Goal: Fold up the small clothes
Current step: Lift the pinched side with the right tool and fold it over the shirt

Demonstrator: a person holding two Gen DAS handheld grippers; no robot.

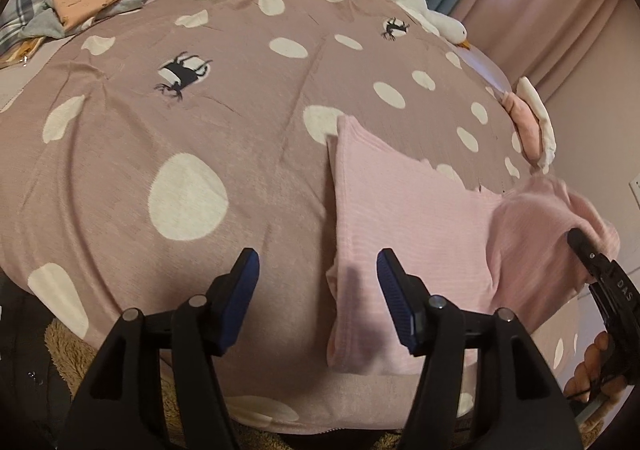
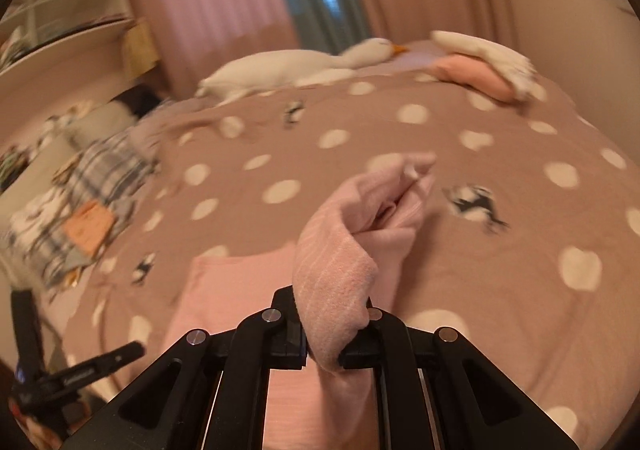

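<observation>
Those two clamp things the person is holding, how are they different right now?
The left gripper stands open with nothing between its blue pads; the right gripper is shut on the pink garment. The left one hangs over the flat part of that garment; the right one lifts a bunched end off the dotted blanket. Both are black two-finger tools.

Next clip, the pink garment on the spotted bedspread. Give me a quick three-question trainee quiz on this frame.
1. True or false: the left hand-held gripper is clamped on the pink garment.
2. Which hand-held gripper lifts a bunched part of the garment? A. left B. right C. neither
3. Fill in: the white plush toy by the curtains is a ____.

Key: 1. False; its jaws are open with nothing between the pads. 2. B. 3. Goose.
</observation>
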